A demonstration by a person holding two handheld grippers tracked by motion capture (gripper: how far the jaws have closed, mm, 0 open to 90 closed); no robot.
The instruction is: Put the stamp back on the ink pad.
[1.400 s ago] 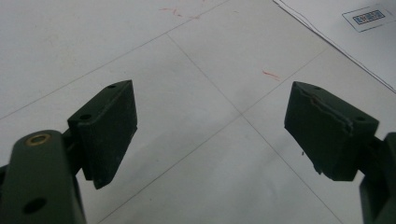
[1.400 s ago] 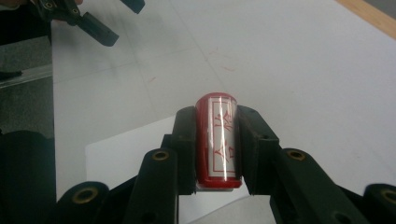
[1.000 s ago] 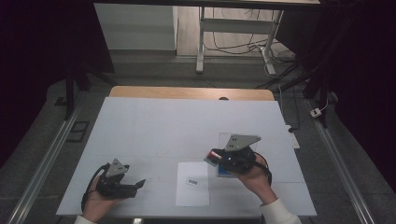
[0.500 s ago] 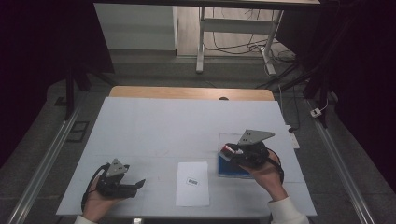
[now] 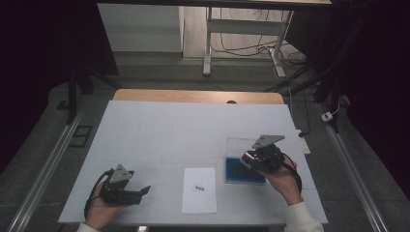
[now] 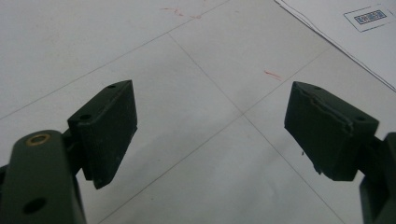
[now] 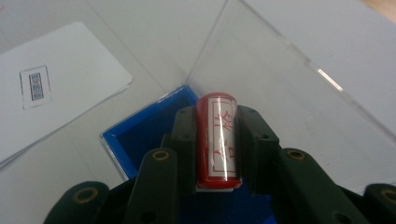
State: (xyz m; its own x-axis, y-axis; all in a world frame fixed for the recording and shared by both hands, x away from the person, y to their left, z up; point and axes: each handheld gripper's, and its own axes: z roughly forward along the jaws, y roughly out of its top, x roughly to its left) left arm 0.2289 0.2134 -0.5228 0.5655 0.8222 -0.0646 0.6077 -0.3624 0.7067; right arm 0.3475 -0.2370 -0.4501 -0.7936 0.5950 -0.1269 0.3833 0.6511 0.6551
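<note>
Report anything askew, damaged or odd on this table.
Little stands out. The left gripper's right jaw pad shows a cracked, chipped edge, and faint red marks stain the table. The paper sheet lies flat and square.

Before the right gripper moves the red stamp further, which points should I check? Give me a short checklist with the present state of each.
1. Right gripper shut on the red stamp: ok, jaws press both sides.
2. Stamp straight between the jaws: ok.
3. Blue box under the stamp is open: ok, its clear lid stands up behind.
4. White paper lies flat and free: ok.
5. Left gripper open and away from the paper: ok.
6. Ink on the stamp face: cannot tell.
</note>
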